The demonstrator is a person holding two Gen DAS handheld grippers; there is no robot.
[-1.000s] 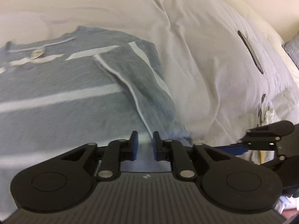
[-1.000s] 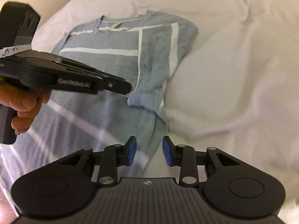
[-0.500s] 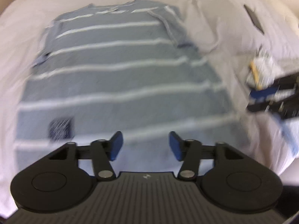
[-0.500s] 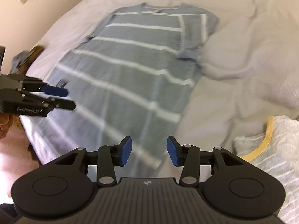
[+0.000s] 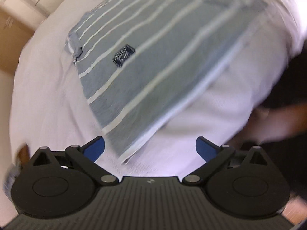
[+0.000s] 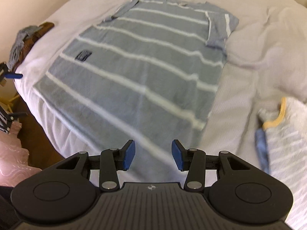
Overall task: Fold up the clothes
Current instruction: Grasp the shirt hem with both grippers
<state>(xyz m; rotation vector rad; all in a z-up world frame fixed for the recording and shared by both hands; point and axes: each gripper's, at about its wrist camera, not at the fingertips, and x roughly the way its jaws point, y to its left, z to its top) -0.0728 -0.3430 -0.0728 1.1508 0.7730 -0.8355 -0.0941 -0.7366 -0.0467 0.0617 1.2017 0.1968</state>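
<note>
Now your jaws are standing apart on both tools, gripping nothing. A second ago the left gripper was nearly clenched over the folded-in sleeve; since then it has been opening wide and pulling back toward the hem of the striped T-shirt, and it is now hovering over that hem's near corner. The right gripper has been retreating too and is hovering above the hem's middle. So the sleeve folds look finished for now: both sleeves are lying tucked over the shirt's body, which is spread flat on the bed. You are likely lining up for a lengthwise fold. Another striped garment is lying right of the shirt.
</note>
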